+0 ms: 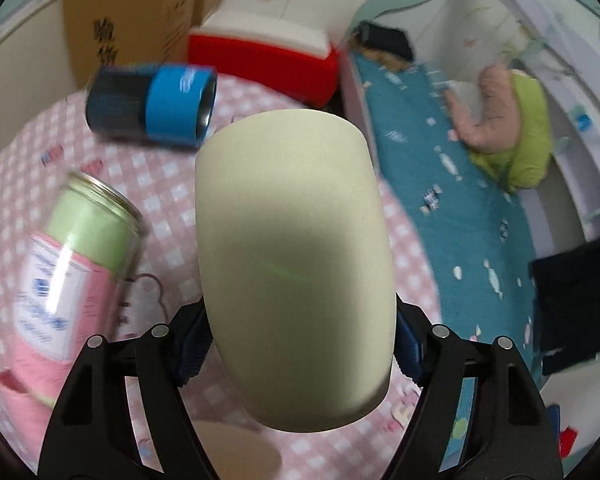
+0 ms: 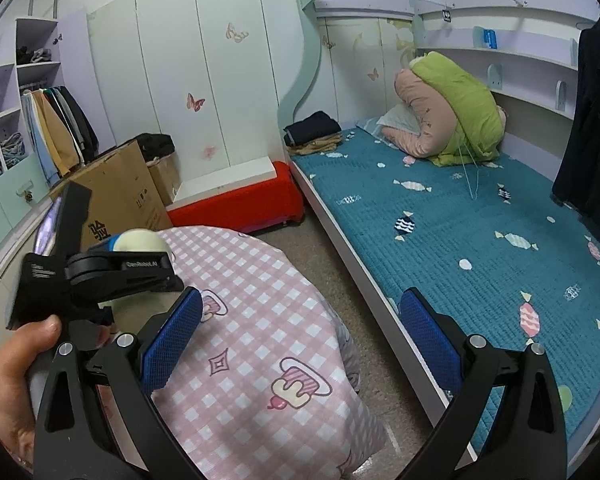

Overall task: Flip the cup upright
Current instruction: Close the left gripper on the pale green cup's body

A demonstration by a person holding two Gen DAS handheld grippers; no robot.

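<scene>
My left gripper point(image 1: 300, 344) is shut on a pale cream cup point(image 1: 292, 264) and holds it above the pink checked table point(image 1: 148, 184). The cup lies along the fingers and fills the middle of the left wrist view; its blue pads press on both sides. In the right wrist view the left gripper point(image 2: 100, 272) shows at the left with the cup point(image 2: 140, 242) just visible in it. My right gripper point(image 2: 300, 344) is open and empty, over the table's right edge.
A blue and black flashlight point(image 1: 152, 104) lies at the back of the table. A green and pink can point(image 1: 72, 264) stands at the left. A cardboard box point(image 2: 120, 196), a red and white step point(image 2: 240, 196) and a bed with a teal cover point(image 2: 460, 240) surround the table.
</scene>
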